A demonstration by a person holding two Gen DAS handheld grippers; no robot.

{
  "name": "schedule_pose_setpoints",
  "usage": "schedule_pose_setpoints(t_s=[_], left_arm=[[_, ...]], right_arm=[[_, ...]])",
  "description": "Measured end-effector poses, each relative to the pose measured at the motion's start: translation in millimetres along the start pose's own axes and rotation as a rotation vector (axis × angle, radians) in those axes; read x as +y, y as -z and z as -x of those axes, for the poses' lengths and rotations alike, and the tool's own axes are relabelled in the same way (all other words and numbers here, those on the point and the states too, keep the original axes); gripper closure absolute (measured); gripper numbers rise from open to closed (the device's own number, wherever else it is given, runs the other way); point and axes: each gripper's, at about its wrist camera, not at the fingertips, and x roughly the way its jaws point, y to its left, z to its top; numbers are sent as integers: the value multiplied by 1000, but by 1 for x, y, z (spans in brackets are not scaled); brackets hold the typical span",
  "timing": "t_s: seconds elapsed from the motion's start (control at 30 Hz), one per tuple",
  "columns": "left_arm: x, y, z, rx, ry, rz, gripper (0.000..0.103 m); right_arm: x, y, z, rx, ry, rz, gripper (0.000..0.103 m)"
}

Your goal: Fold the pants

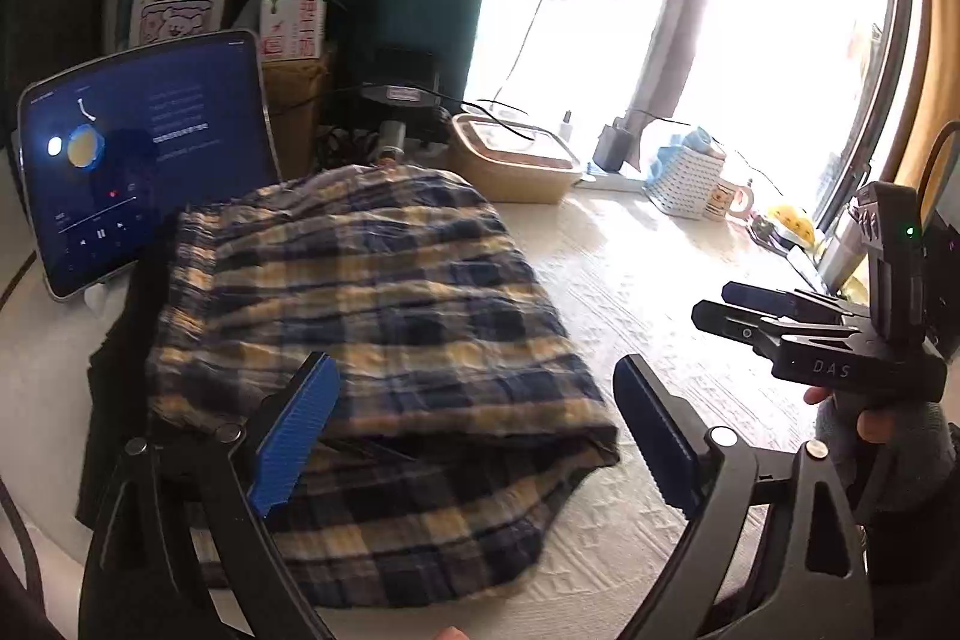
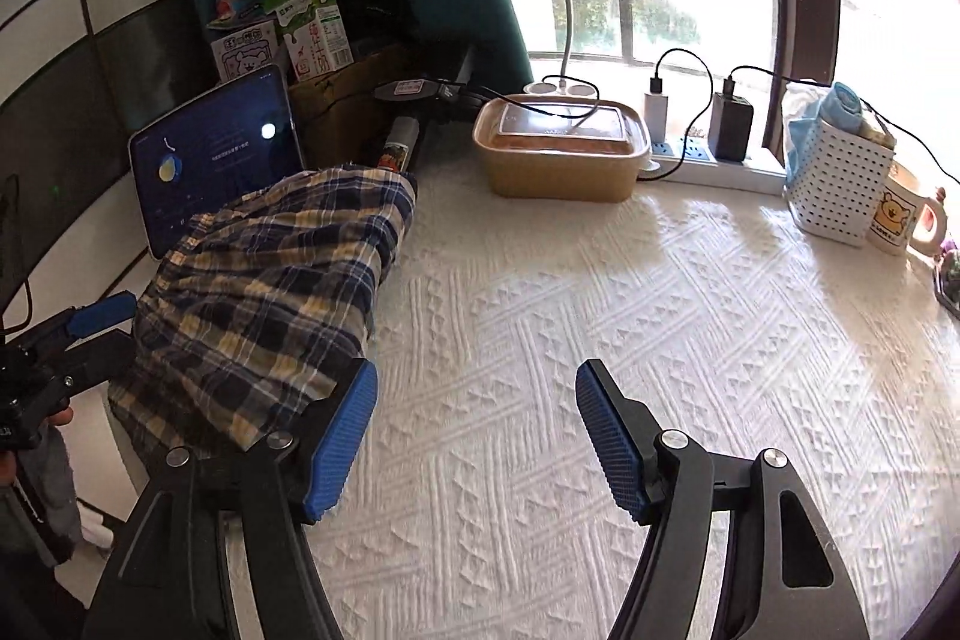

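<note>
One folded pants (image 1: 372, 304) bundle runs lengthwise toward the tablet (image 1: 138, 154).

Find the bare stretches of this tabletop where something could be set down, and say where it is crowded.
Free: white textured cloth between the plaid pants and white basket. Crowded: the window edge with tan container, power strip, mug; tablet behind the pants.

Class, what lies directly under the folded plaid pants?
The plaid pants lie on a dark garment showing at their left edge, over the white textured tablecloth. How far the garment extends underneath is covered.
</note>
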Motion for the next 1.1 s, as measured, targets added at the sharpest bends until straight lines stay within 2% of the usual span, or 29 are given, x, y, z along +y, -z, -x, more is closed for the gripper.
schedule_pose_setpoints(t_s=[0.43, 0.6, 0.8, 0.9, 1.1], left_arm=[[-58, 29, 17, -35, 28, 4, 10], [-83, 35, 24, -32, 53, -23, 10], [-107, 30, 52, -109, 57, -19, 10], [-115, 28, 66, -157, 25, -39, 10], [-118, 22, 86, -194, -64, -51, 10]], right_arm=[[-38, 56, 74, -29, 99, -68, 32], [-47, 68, 105, -77, 140, -105, 31], [-54, 83, 145, -142, 187, -127, 29], [-58, 91, 162, -157, 206, -140, 29], [-56, 97, 197, -221, 261, -137, 28]])
